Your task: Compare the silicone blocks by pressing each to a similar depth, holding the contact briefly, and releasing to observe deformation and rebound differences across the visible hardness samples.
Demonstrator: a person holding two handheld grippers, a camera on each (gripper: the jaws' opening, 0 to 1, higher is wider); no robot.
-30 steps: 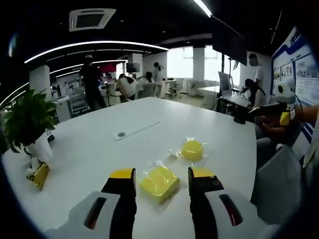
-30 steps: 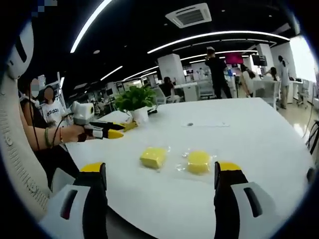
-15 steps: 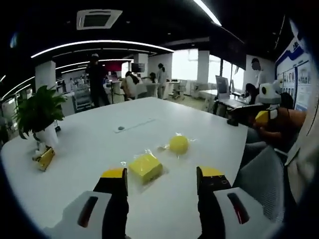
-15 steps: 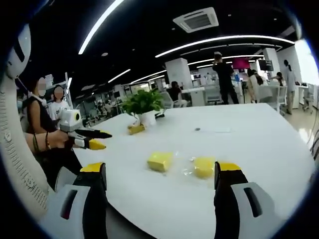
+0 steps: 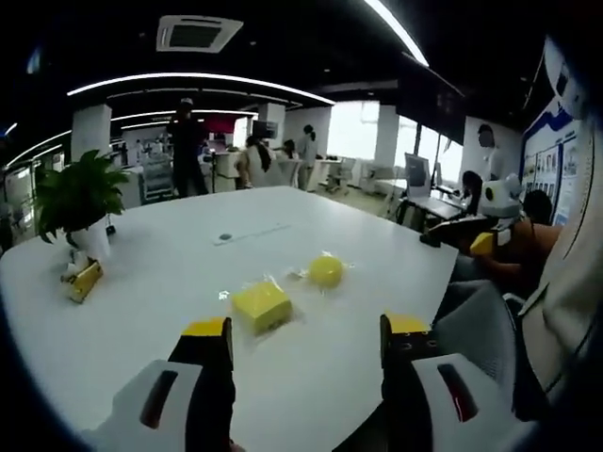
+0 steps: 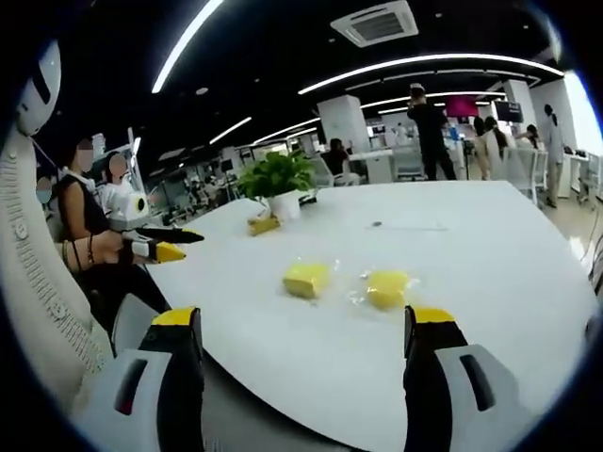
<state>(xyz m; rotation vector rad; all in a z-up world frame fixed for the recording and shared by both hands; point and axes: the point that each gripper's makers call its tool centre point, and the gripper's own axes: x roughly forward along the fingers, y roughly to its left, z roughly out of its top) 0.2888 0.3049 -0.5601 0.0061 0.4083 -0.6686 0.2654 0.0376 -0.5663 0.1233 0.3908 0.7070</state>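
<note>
- Left gripper [image 5: 306, 331]: jaws wide apart, empty, square yellow silicone block [image 5: 261, 305] just ahead.
- Right gripper [image 6: 306, 325]: gaping, empty, round yellow silicone block [image 6: 387, 287] beyond, on white table [image 6: 471, 245].

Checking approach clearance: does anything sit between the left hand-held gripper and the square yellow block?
Nothing visible does. Bare white table lies between the left hand-held gripper and the square yellow block; the round yellow block sits beyond it.

White grippers [image 5: 306, 344], black jaws, yellow tips.
</note>
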